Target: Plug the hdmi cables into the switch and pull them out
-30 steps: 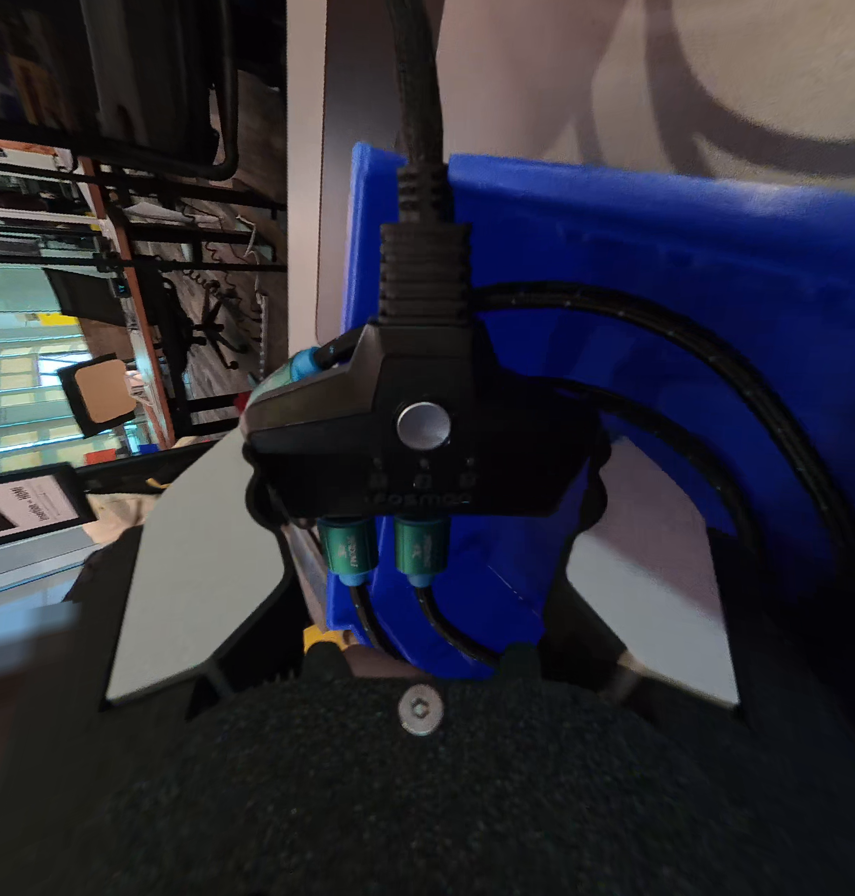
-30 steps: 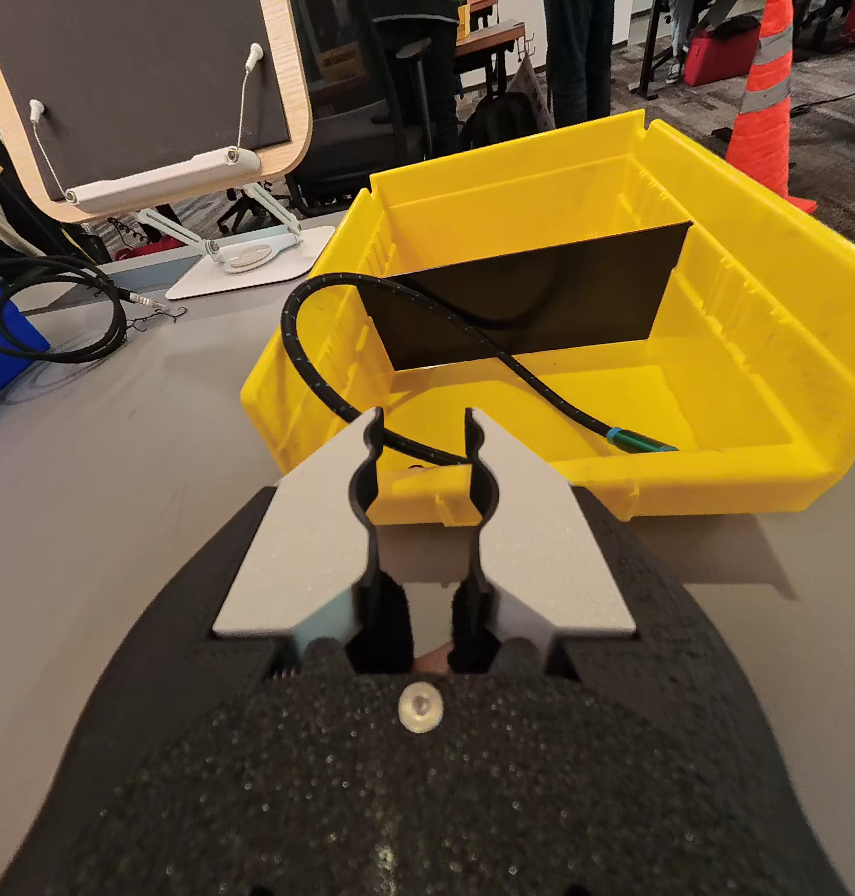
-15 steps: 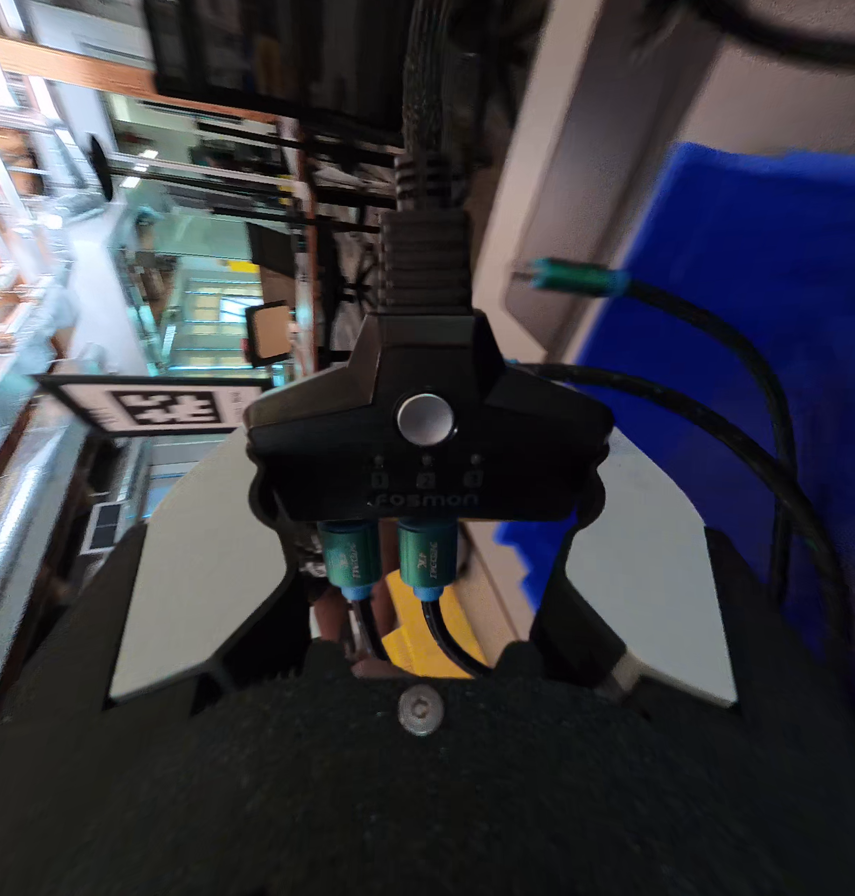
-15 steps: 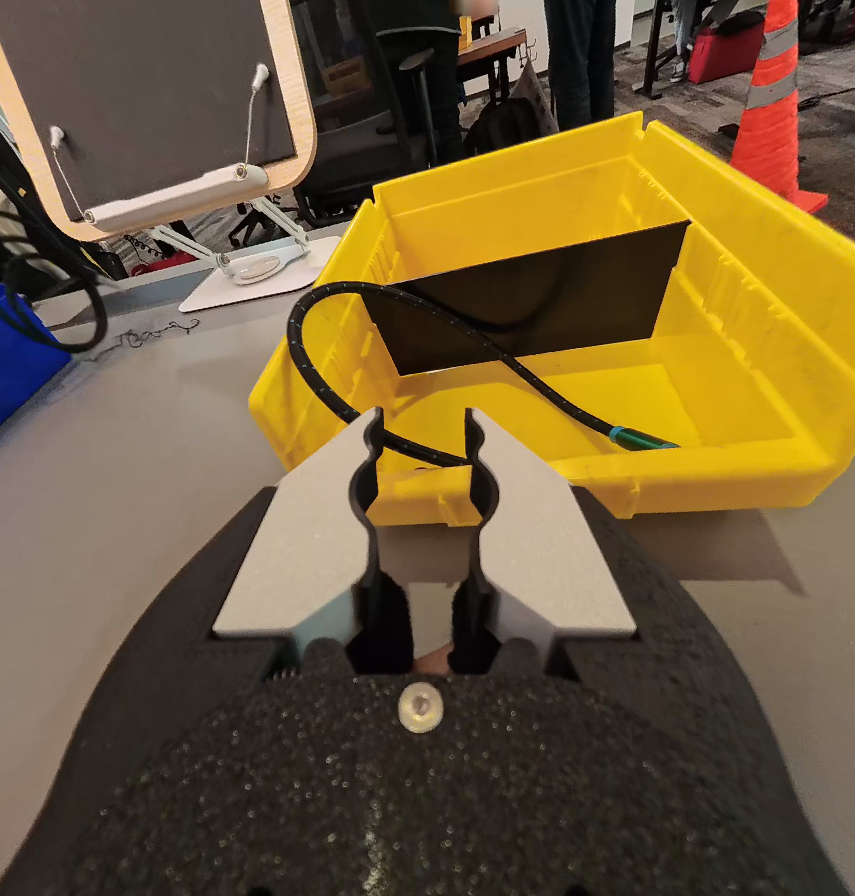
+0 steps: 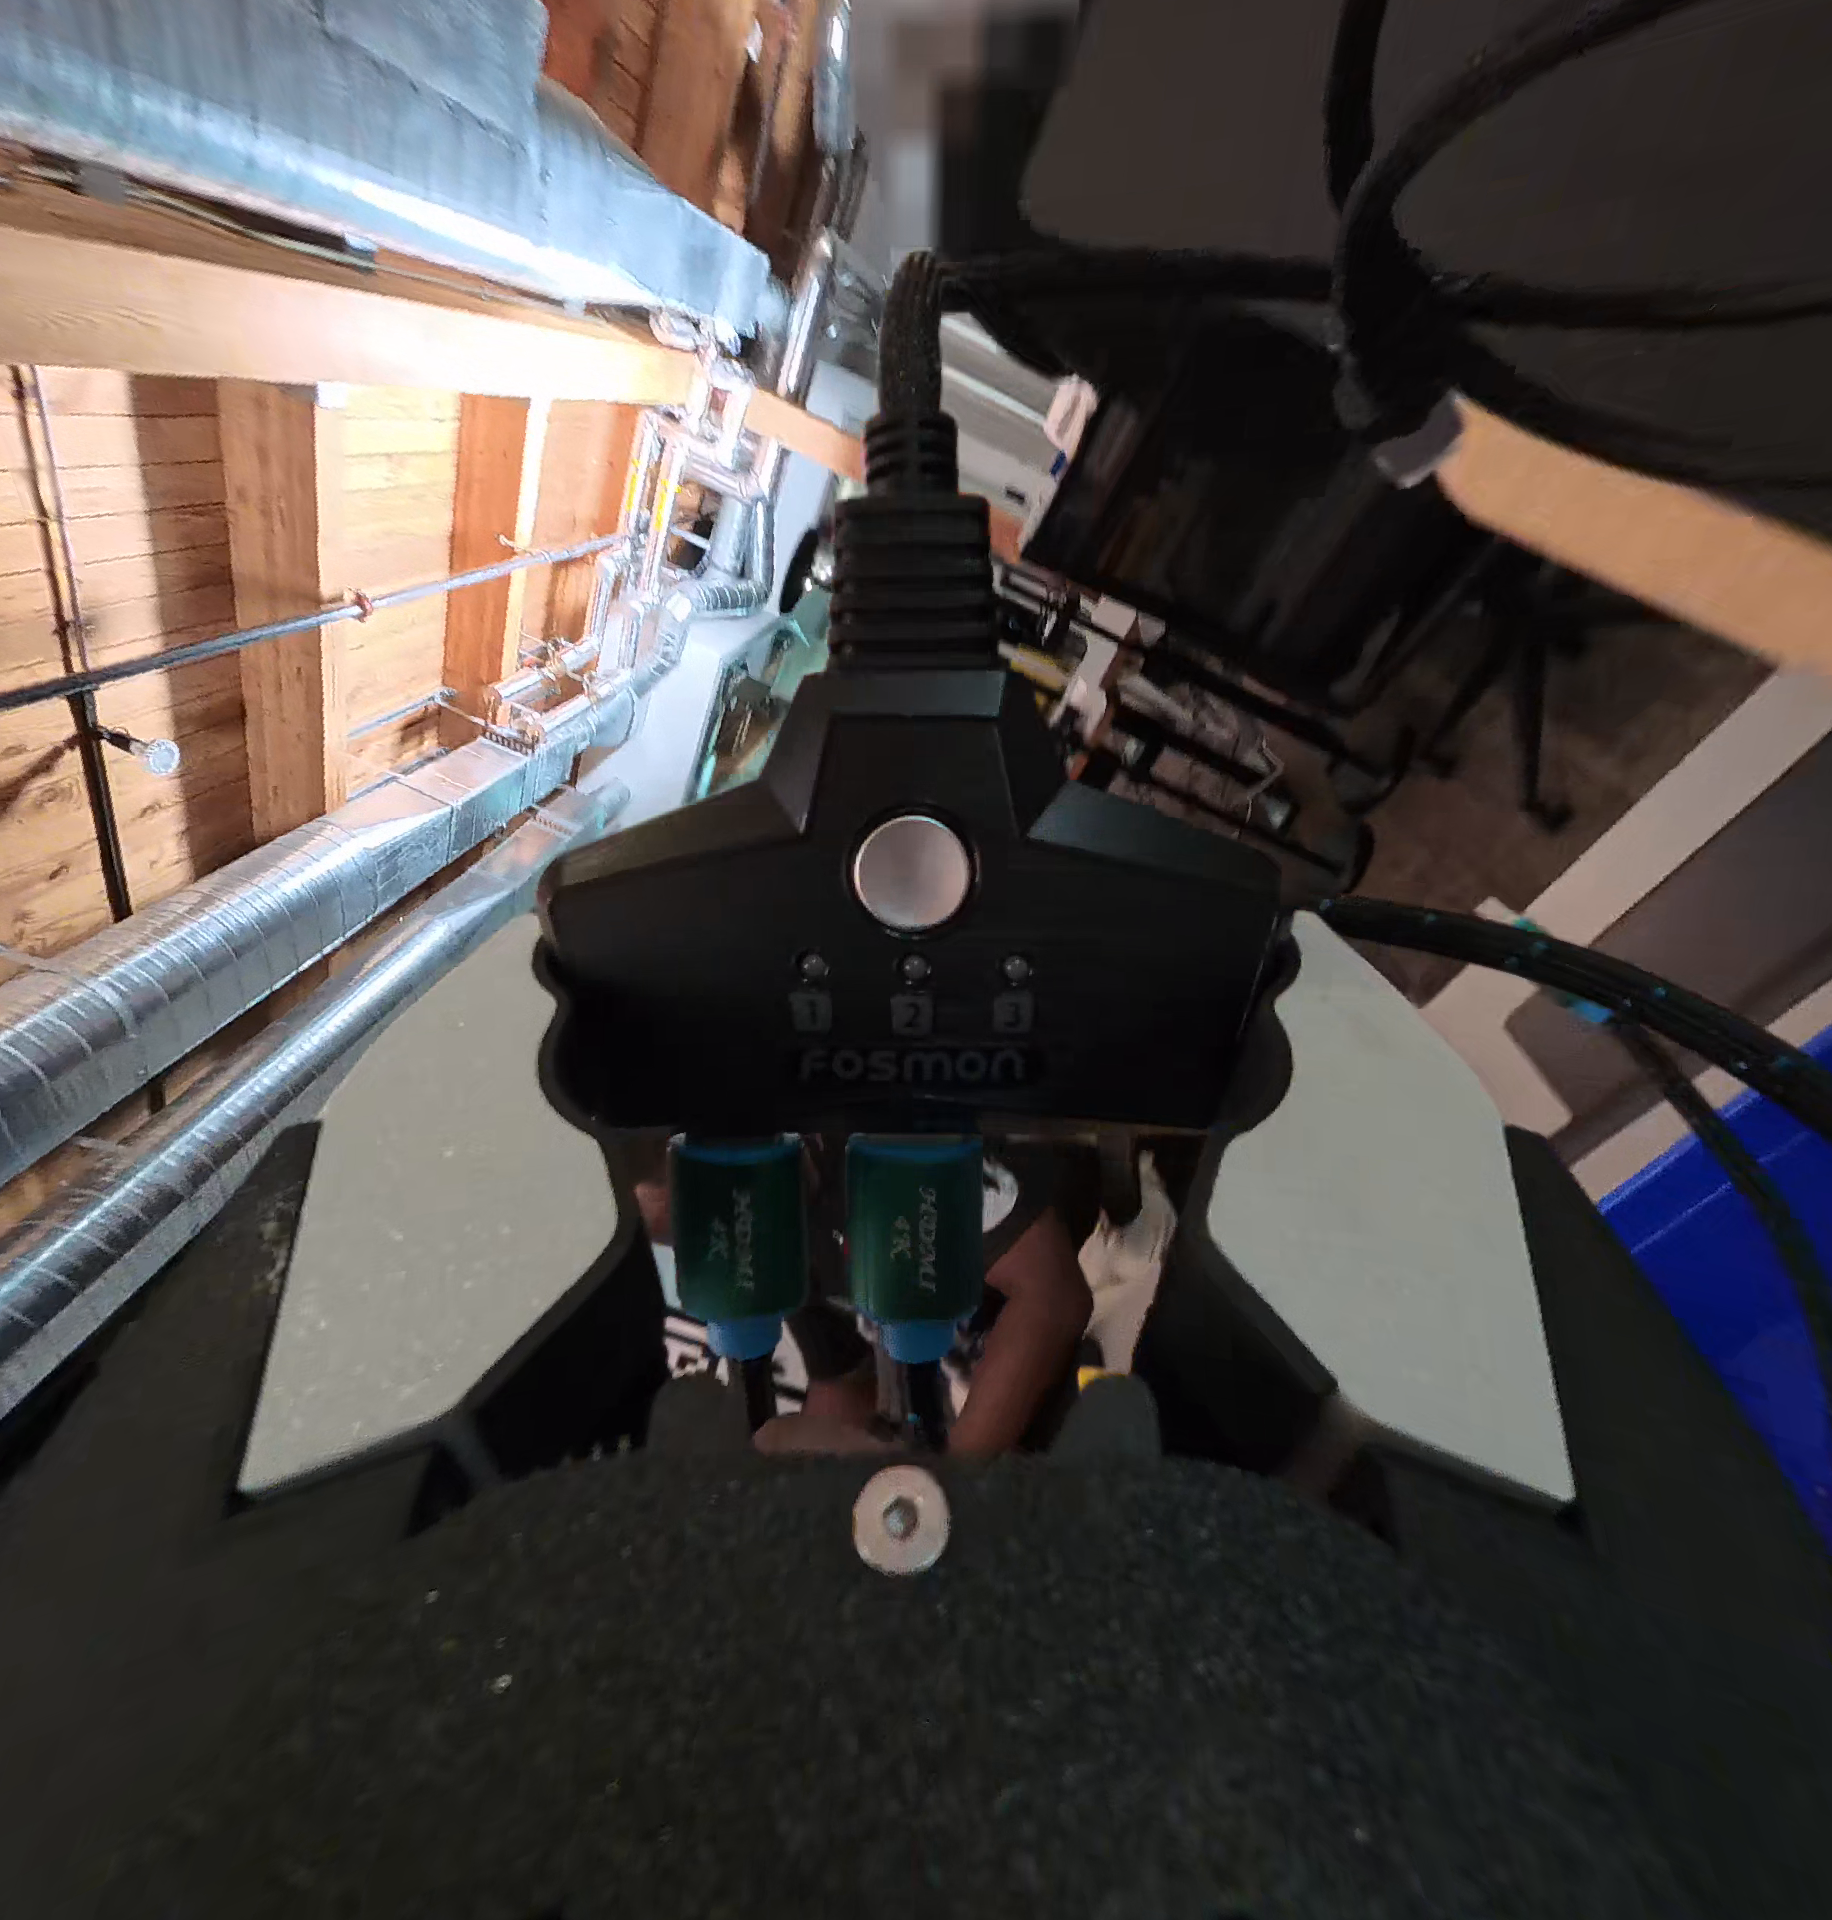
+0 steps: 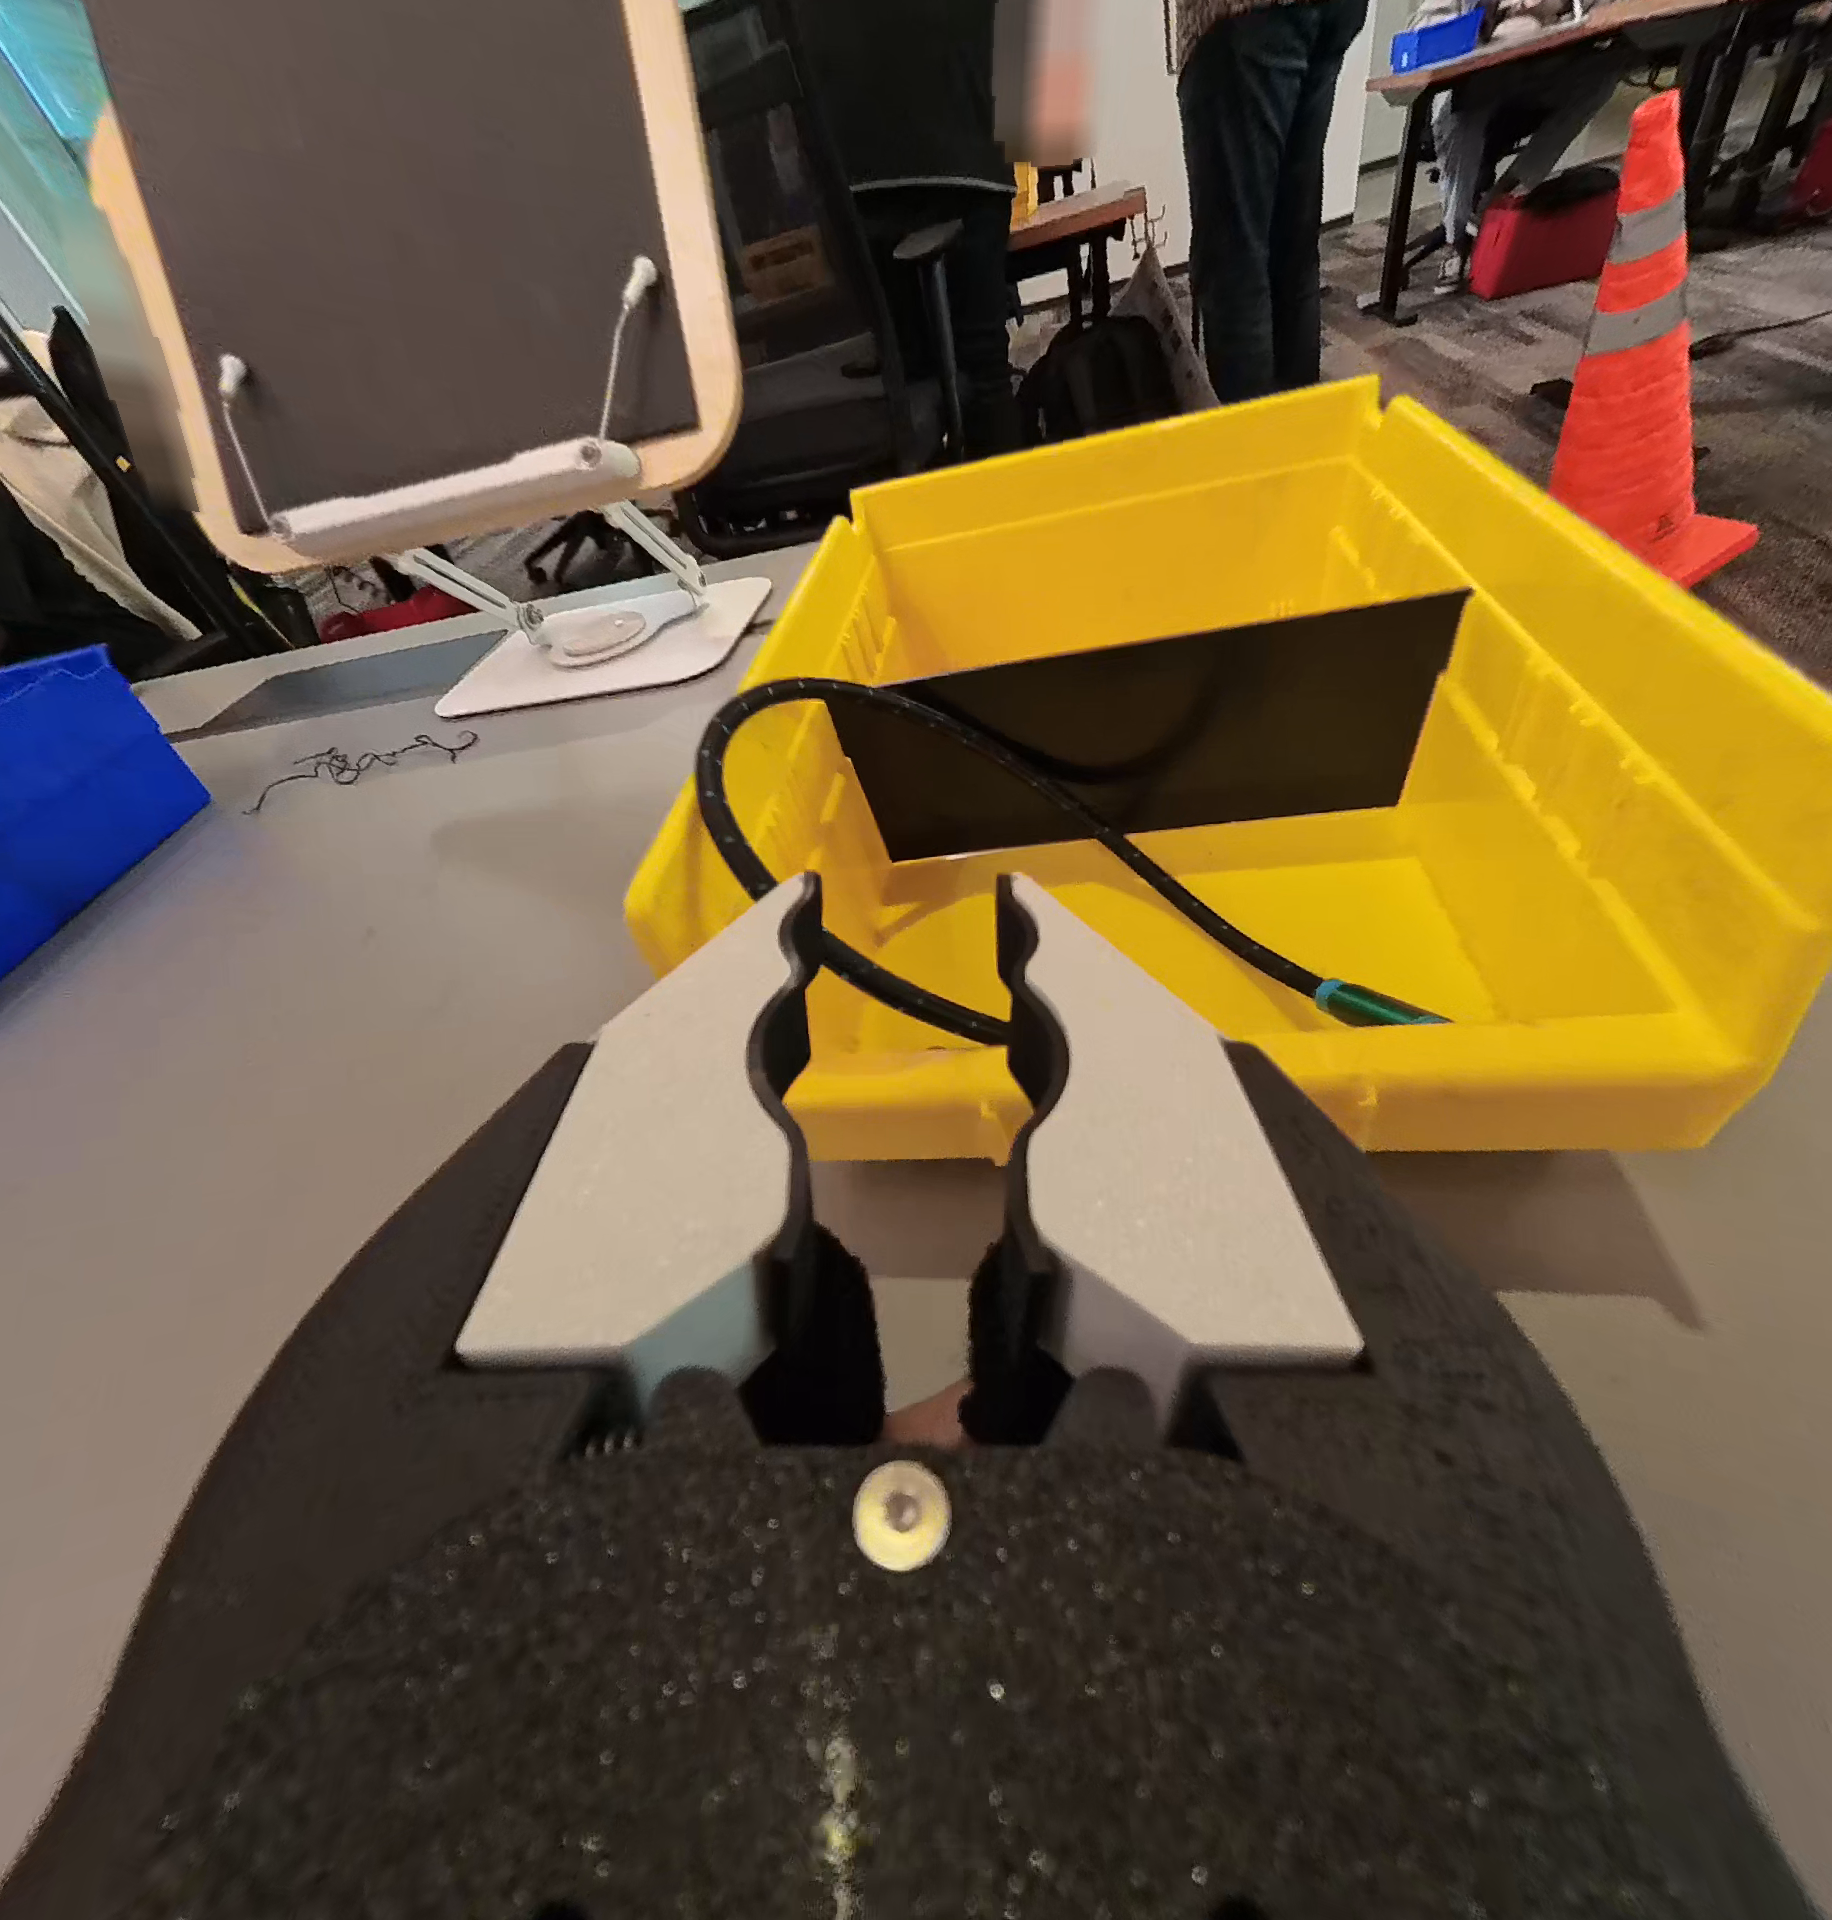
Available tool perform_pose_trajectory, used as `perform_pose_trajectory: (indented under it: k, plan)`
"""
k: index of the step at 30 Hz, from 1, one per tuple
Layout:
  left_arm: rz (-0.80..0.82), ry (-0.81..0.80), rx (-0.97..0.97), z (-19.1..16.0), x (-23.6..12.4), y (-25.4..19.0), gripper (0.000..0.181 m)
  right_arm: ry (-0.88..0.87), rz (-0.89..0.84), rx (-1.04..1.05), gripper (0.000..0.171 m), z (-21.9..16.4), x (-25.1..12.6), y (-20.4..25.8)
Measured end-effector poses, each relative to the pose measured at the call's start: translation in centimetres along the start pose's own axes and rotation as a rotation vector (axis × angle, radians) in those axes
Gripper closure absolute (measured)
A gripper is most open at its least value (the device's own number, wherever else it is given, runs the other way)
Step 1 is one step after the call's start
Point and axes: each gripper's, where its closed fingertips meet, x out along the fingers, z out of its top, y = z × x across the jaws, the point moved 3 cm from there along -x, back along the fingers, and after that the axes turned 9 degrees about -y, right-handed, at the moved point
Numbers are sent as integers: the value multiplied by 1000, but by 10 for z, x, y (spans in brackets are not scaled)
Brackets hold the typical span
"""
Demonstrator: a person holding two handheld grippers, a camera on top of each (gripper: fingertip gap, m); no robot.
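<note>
While the left gripper (image 5: 910, 1029) clamps it from both sides, the switch (image 5: 907, 971) sits crosswise between the pale flat fingers (image 5: 455, 1195), a black, matt plastic body with angled shoulders and a round silvery button (image 5: 912, 871) on its top face. Two green metallic plugs (image 5: 740, 1231) with blue collars are seated side by side in its near edge; the third port beside them on the right looks empty. From its far end a ribbed strain relief runs into a thick braided lead (image 5: 907, 343) that bends off to the right. Another braided black cable (image 5: 1577, 997) passes over a blue bin (image 5: 1764, 1247) at the right edge. Behind the switch the camera looks up at wooden beams and foil-wrapped ducts (image 5: 216, 966).

The right gripper (image 6: 907, 904) hovers low over the grey table (image 6: 320, 987), its scalloped fingers standing a narrow gap apart with nothing between them. Just ahead lies a glossy yellow bin (image 6: 1618, 831) with ribbed walls and a black divider (image 6: 1255, 727). A speckled black HDMI cable (image 6: 746, 831) arches over the bin's near-left wall, its green plug (image 6: 1379, 1006) resting on the front compartment's floor. Bare tabletop opens to the left, toward a blue bin and a tablet stand (image 6: 600, 644).
</note>
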Motion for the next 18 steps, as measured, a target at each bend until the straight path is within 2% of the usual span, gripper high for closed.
perform_pose_trajectory:
  k: [4, 8, 12, 15, 18]
  plan:
    - [17, -110, -46, 49, -27, -14, 59, -76, 55, -12, 138, 31, -8, 27]
    - [4, -207, -154, 93, -50, -57, 61, -177, 287, 36, 138, 68, -14, 97]
    - [-107, -236, -259, 126, -66, -127, 61, -196, 655, 138, 138, 92, -27, 195]
    - [-230, -237, -376, 144, -77, -186, 59, -158, 796, 78, 138, 99, -26, 247]
    - [-306, -245, -366, 161, -91, -237, 59, -68, 903, 86, 135, 96, -6, 278]
